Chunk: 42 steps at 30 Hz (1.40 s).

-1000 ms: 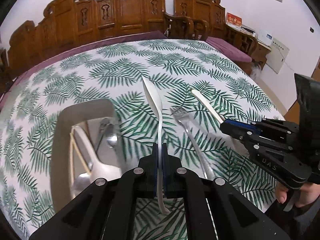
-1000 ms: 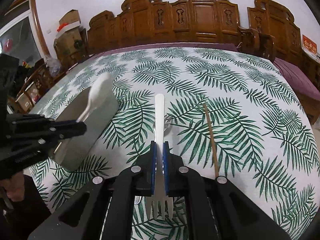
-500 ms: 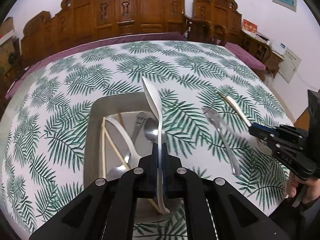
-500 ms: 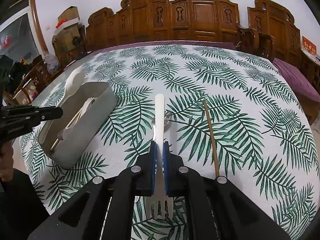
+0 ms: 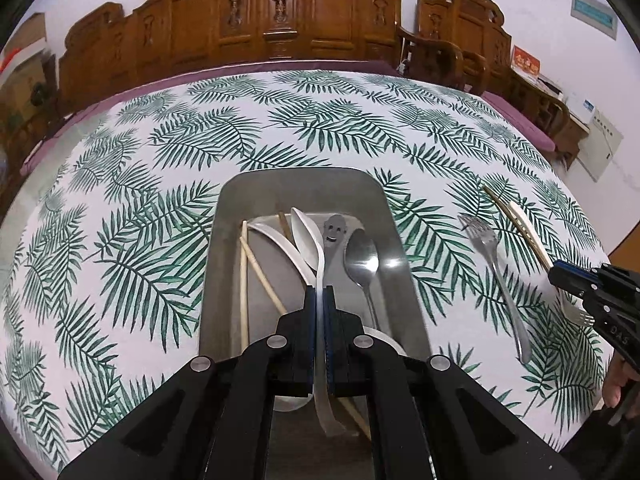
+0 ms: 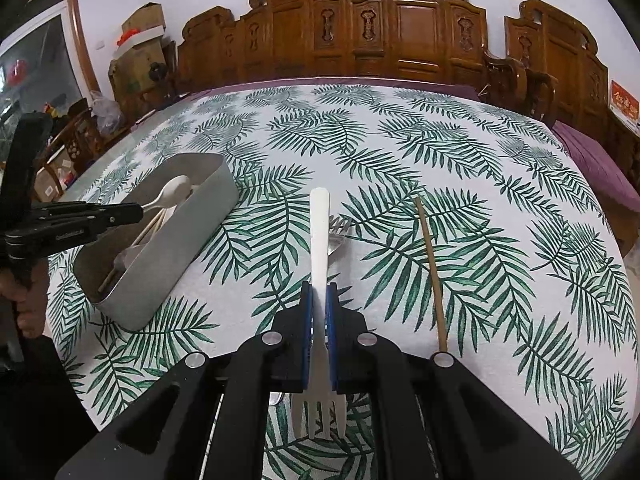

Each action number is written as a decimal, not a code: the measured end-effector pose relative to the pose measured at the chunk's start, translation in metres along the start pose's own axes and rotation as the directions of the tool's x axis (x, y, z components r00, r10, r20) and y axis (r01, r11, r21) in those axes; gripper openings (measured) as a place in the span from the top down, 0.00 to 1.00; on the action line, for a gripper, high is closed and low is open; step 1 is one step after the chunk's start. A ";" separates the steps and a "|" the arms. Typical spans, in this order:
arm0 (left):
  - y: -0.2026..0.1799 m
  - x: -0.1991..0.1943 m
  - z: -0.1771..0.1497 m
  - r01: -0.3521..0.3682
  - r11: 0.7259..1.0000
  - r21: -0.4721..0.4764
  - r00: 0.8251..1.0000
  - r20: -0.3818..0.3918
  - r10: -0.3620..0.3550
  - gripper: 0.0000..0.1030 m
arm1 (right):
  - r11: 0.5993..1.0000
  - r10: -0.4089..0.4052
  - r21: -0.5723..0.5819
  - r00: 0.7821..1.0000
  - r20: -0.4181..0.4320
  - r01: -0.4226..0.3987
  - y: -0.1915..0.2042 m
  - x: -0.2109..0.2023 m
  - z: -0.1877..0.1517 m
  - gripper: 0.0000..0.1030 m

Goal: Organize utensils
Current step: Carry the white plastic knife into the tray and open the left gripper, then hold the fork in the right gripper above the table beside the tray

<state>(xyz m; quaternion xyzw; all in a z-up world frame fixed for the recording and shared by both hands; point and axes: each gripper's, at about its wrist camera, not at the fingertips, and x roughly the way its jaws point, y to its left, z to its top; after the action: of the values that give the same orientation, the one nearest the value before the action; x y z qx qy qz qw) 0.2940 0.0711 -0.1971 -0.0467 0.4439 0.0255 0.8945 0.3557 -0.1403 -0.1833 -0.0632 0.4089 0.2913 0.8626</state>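
White spoon over the tray, white fork held above the cloth.

The left gripper (image 5: 319,300) is clamped on a glossy white spoon (image 5: 306,236), its bowl above the grey metal tray (image 5: 224,248) holding chopsticks (image 5: 256,268), a steel spoon (image 5: 362,256) and another white spoon, partly hidden. The right gripper (image 6: 319,304) pinches a matte white fork (image 6: 319,232), tines toward the camera; beneath it a steel fork (image 6: 339,230) is mostly hidden, a bamboo chopstick (image 6: 430,264) beside it on the leaf-print tablecloth (image 6: 440,168).

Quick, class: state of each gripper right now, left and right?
Left gripper: shut on the white plastic spoon, held over the metal tray.
Right gripper: shut on the white plastic fork, above the tablecloth.
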 end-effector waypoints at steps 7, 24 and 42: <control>0.010 0.003 -0.001 0.010 1.000 -0.012 1.000 0.010 -0.010 0.97 | 1.000 0.000 -0.015 1.000 -0.003 0.000 0.009 0.006 0.003 0.92; 0.021 -0.017 0.006 0.005 1.000 0.012 0.999 0.046 -0.005 0.49 | 0.999 0.029 -0.043 0.999 -0.032 -0.030 0.031 0.018 0.002 0.92; 0.038 -0.054 0.011 -0.023 0.999 0.039 0.990 0.137 0.018 0.12 | 0.999 0.022 -0.045 1.000 0.013 -0.021 0.057 0.014 0.020 0.92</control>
<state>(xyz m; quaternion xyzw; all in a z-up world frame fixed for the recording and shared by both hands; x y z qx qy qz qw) 0.2669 0.1099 -0.1493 -0.0223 0.3825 0.0288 0.9233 0.3447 -0.0803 -0.1730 -0.0759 0.3971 0.3101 0.8605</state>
